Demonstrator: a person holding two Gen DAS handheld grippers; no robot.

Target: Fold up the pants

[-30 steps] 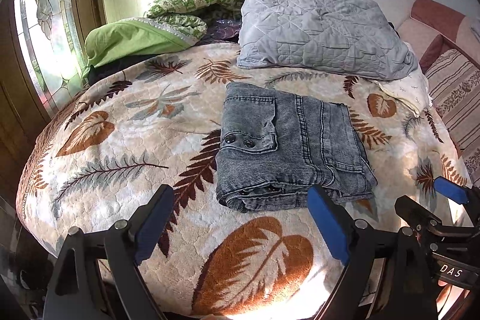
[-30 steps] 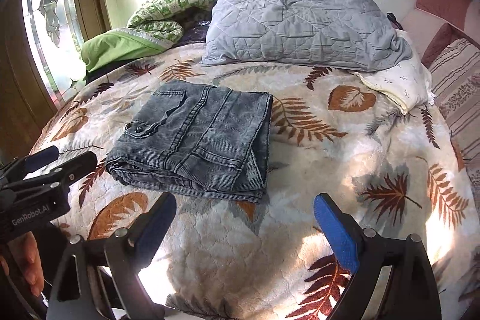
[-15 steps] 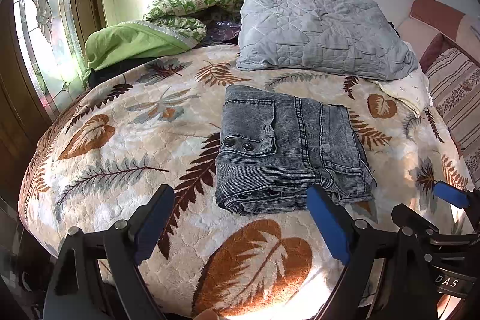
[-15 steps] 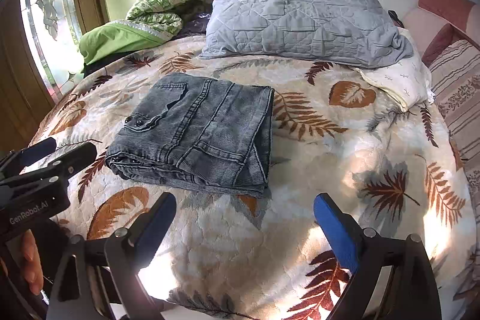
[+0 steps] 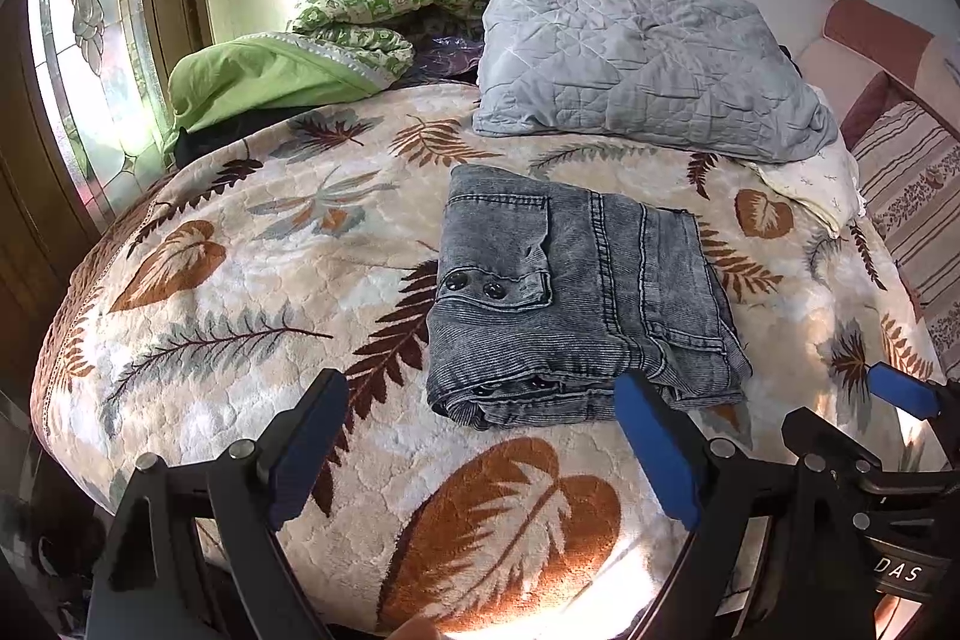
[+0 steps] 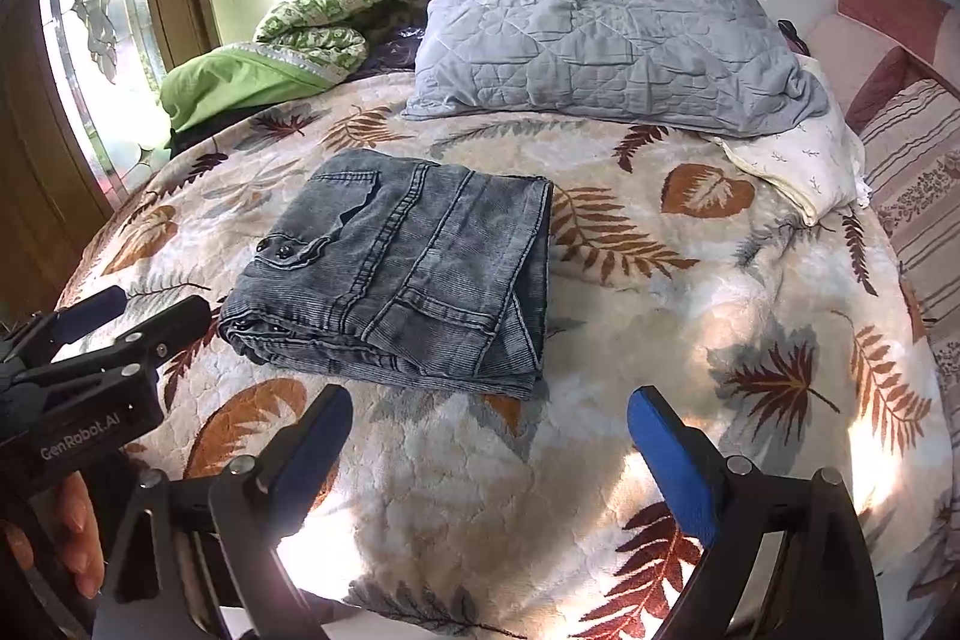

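The grey denim pants (image 5: 576, 298) lie folded into a compact rectangle on the leaf-patterned bedspread (image 5: 240, 292), pocket and snaps facing up. They also show in the right wrist view (image 6: 402, 274). My left gripper (image 5: 486, 448) is open and empty, held just in front of the pants' near edge. My right gripper (image 6: 489, 451) is open and empty, a little in front of and right of the pants. The left gripper also shows at the left edge of the right wrist view (image 6: 129, 316), apart from the pants.
A grey quilted pillow (image 5: 642, 58) and a green blanket (image 5: 270, 70) lie at the head of the bed. A white cloth (image 6: 804, 166) and a striped cushion (image 6: 918, 172) sit at the right. A window (image 5: 90, 58) is on the left.
Both grippers have drawn back slightly from the pants; the view shifts a little. The pants have not moved and both grippers stay open.
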